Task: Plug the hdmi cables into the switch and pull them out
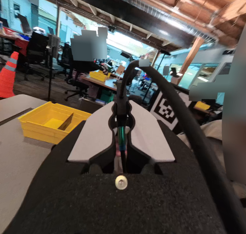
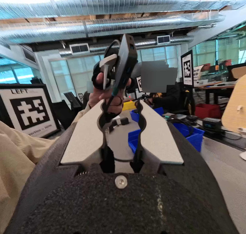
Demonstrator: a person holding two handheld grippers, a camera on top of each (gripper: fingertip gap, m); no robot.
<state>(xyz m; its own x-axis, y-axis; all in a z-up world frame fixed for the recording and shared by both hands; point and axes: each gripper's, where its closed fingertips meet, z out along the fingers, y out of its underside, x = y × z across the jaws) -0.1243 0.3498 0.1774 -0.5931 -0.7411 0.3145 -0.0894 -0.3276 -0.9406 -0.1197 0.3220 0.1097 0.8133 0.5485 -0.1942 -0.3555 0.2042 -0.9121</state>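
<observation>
My left gripper (image 1: 121, 103) is shut on the dark grey switch (image 1: 119, 91), held edge-on and raised above the table. The switch's thin pigtail with a green strain relief (image 1: 121, 134) runs back between the fingers. A thick black cable (image 1: 173, 94) arcs from the switch's far end over to the lower right. In the right wrist view the switch (image 2: 127, 54) is tilted in the left gripper's fingers (image 2: 107, 60), held by a hand. My right gripper (image 2: 121, 104) is open just below it. The thin black pigtail (image 2: 107, 107) hangs down between its fingers.
A yellow bin (image 1: 50, 120) sits on the grey table (image 1: 16, 160) at the left. Blue bins (image 2: 189, 134) stand on the table ahead of the right gripper. Black-and-white marker boards (image 2: 32, 110) stand behind. An orange cone (image 1: 8, 74) and office chairs are farther off. The gap from one gripper's tips to the other's is roughly 8 cm.
</observation>
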